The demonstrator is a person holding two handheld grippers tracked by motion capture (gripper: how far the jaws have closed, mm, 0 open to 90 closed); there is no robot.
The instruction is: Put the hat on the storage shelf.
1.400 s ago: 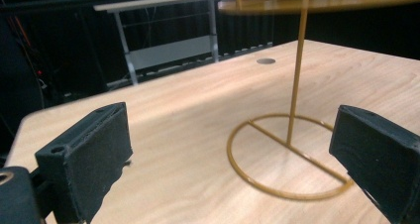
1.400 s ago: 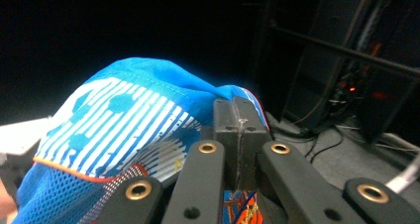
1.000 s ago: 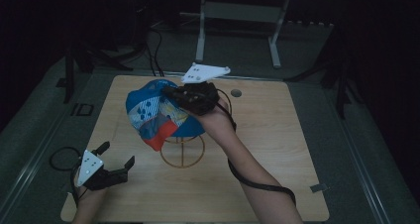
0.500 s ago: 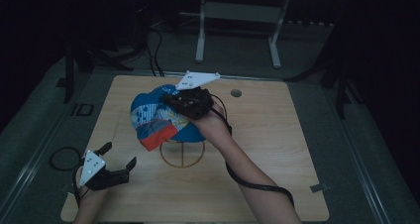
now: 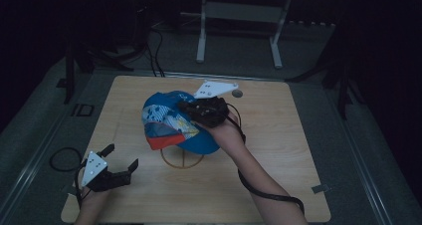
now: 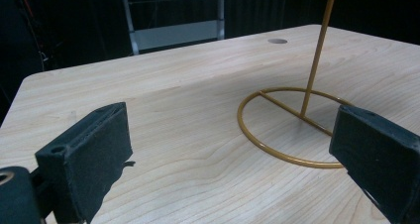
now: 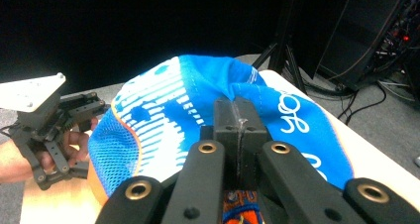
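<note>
Right gripper (image 5: 191, 110) has the blue baseball cap (image 5: 171, 123) pinched by a fold of its crown, jaws pressed tight together on the fabric, and in the right gripper view (image 7: 238, 117) you can see the cloth bunching up between them. The cap hangs over the middle of the wooden table (image 5: 278, 150), just above the gold wire stand (image 5: 182, 159), whose ring base peeks out at about six o'clock from under the brim. To land this well, I'd say the crown's hollow wants to be centred over the thin upright rod (image 6: 317, 50) before lowering, straight down and slow, since a stand that light could tip on a sideways nudge. Left gripper (image 5: 119, 165) waits near the table's seven o'clock corner, jaws spread wide and empty; from there it could pin the ring (image 6: 292, 130) if needed. The rod's tip is covered by the cap, so the alignment can't be judged, and dim light blurs the cap's printed pattern.
</note>
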